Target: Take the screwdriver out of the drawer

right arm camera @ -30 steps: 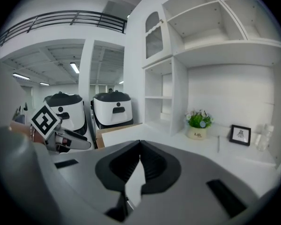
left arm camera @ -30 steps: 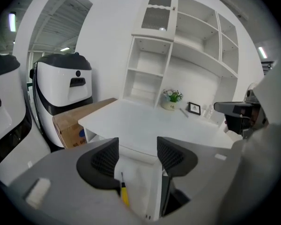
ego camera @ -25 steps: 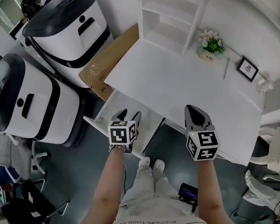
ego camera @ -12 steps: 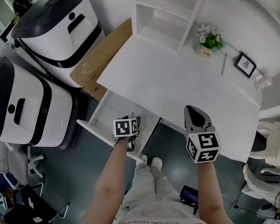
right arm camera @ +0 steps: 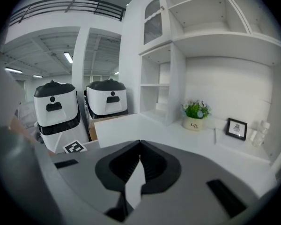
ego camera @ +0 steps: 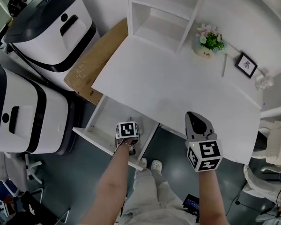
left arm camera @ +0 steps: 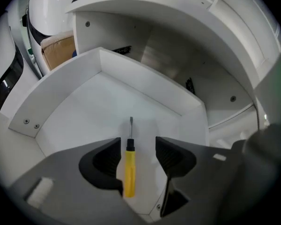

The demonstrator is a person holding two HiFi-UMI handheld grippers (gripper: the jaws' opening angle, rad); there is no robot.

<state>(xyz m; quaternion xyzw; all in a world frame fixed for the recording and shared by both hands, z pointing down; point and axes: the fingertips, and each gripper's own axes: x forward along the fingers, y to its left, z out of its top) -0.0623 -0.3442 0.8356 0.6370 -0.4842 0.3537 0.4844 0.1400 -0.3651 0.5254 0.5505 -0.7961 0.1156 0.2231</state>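
Our L gripper (left arm camera: 138,146) points down into the open drawer (left arm camera: 70,125) w/ jaws spread, though they've just been closing a bit. The yellow screwdriver (left arm camera: 129,172) lies flat on the drawer floor btwn them, pads not pressing it. Our R gripper (right arm camera: 139,145) is pressed together, empty, by the white desk (right arm camera: 145,125).

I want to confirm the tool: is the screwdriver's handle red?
No, the screwdriver lying in the open drawer has a yellow handle with a black collar.
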